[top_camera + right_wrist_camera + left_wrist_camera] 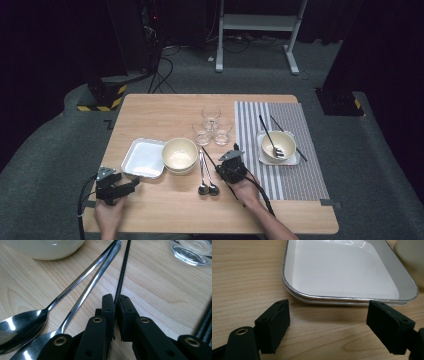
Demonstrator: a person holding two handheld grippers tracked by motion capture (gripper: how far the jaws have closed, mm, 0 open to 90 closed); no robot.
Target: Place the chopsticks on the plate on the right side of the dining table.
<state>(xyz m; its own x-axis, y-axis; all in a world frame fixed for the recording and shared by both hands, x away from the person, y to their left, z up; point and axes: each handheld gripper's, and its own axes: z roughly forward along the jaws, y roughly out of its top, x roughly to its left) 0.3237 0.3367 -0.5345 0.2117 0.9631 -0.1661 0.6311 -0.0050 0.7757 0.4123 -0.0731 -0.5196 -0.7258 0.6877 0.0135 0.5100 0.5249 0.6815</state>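
**Right claw pinched on a single black chopstick beside the spoons; grip narrow, slip risk noted**

High view. Your right gripper sits just right of the two spoons, which serve as the landmark here. A thin black chopstick runs from the claw up and left, ending just right of the spoon handles and below the three glasses. Your left gripper rests well left of the spoons, at the near edge of the white tray. Two more chopsticks lie far right of the spoons on the striped mat, against a bowl.

Left gripper view. The left claw stands wide open and empty, jaws either side of the tray's near rim, not touching it.

Right gripper view. The right claw is closed almost fully on the chopstick, which emerges from between the pads and runs away just right of the spoon handles. Only the stick's near end is clamped.

Risks. Held by one end, the stick will likely pivot or droop as you lift, caused by the small contact area on a thin round shaft. A swing toward the spoons could knock them; a swing away could strike the glasses. Lift slowly and level.
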